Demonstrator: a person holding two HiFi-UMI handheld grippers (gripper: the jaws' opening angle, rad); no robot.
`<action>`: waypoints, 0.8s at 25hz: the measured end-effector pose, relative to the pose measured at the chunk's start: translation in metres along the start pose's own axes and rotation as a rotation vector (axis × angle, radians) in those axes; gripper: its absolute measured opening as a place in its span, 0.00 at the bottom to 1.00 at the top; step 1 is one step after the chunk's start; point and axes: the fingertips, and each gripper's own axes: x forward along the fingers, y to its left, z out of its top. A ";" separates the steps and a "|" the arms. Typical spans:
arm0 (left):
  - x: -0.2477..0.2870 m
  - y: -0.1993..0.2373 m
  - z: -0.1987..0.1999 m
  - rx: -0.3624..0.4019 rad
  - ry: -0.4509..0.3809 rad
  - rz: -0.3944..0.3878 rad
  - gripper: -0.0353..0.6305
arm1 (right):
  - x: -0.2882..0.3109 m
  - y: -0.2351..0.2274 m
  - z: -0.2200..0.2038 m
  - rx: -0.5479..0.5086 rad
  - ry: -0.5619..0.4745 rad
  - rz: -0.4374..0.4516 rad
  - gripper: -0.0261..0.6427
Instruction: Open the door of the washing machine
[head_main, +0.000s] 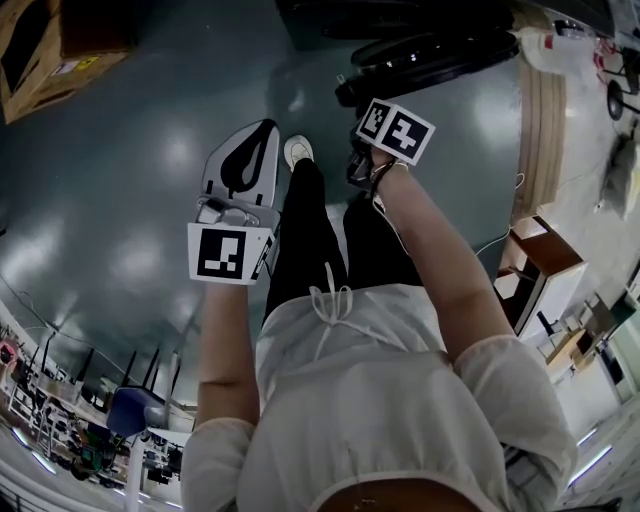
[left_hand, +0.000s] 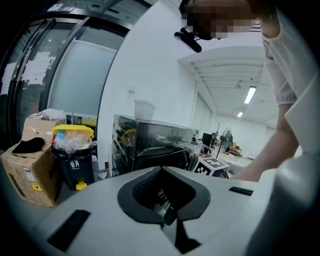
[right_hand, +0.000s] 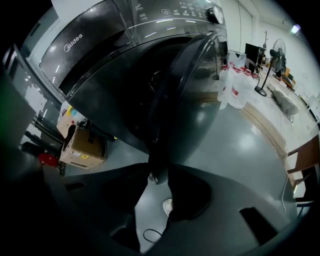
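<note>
Right claw pinches ajar door; drum interior dark.

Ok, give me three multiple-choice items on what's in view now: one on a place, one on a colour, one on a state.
1. In the left gripper view, where is the cardboard box?
A. Left of the bin
B. On top of the bin
C. Between the jaws

2. What colour is the bin's lid?
A. Red
B. Yellow
C. Blue

3. What state is the washing machine door in?
A. Latched shut
B. Taken off
C. Swung partly open

Answers:
1 A: the box sits on the floor beside the bin, on its left.
2 B: the lid is plainly yellow.
3 C: the door stands swung out, with its edge between the jaws of the right gripper.
</note>
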 end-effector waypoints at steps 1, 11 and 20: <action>0.000 -0.009 -0.003 0.000 -0.004 -0.005 0.09 | -0.002 -0.005 -0.004 -0.006 0.006 0.002 0.23; -0.015 -0.099 -0.048 0.063 0.107 -0.062 0.09 | -0.034 -0.073 -0.047 -0.113 0.008 0.043 0.22; -0.021 -0.161 -0.059 0.121 0.094 -0.029 0.09 | -0.061 -0.146 -0.068 -0.112 0.014 0.068 0.19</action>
